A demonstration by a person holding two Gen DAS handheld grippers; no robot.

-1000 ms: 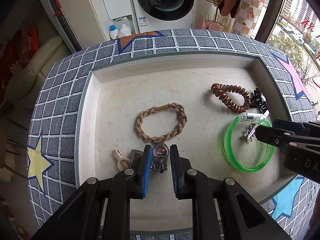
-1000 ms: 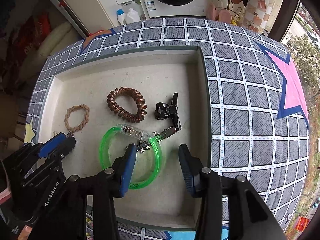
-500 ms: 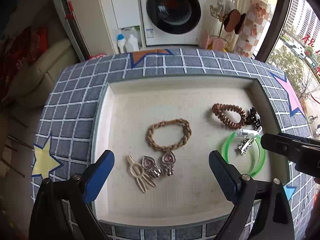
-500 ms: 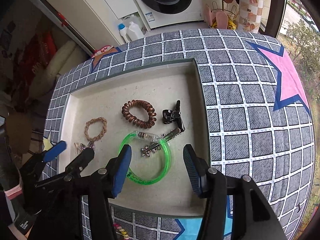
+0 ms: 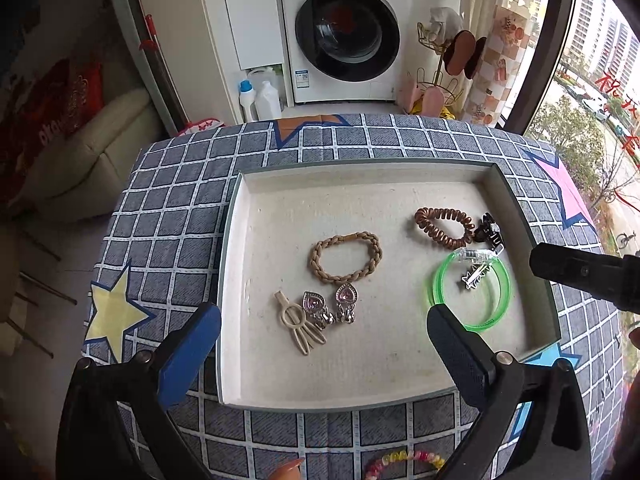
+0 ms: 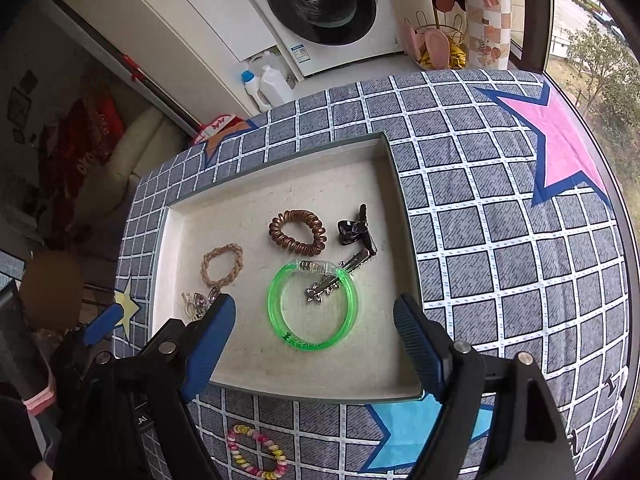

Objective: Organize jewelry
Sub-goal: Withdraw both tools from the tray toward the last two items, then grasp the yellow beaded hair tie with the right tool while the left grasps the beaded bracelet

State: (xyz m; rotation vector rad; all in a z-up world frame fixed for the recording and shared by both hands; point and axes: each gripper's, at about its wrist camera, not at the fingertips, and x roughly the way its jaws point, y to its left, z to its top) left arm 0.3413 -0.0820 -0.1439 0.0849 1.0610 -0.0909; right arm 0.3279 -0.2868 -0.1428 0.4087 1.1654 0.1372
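Now both claws stand released with nothing between their pads. The left claw (image 5: 324, 344) has just spread wide above the pair of heart earrings (image 5: 330, 307), left lying in the tray (image 5: 236, 240) beside the cream hair clip (image 5: 298, 326). The right claw (image 6: 316, 336) has just been opening over the green bangle (image 6: 312, 306) and the silver clip (image 6: 334, 282) lying across it. Both pieces look set down, so that step seems finished. Only the right view shows the bead bracelet (image 6: 258, 450) whole, on the tabletop's checked cloth (image 6: 480, 240) nearer than the tray, probably the next piece.
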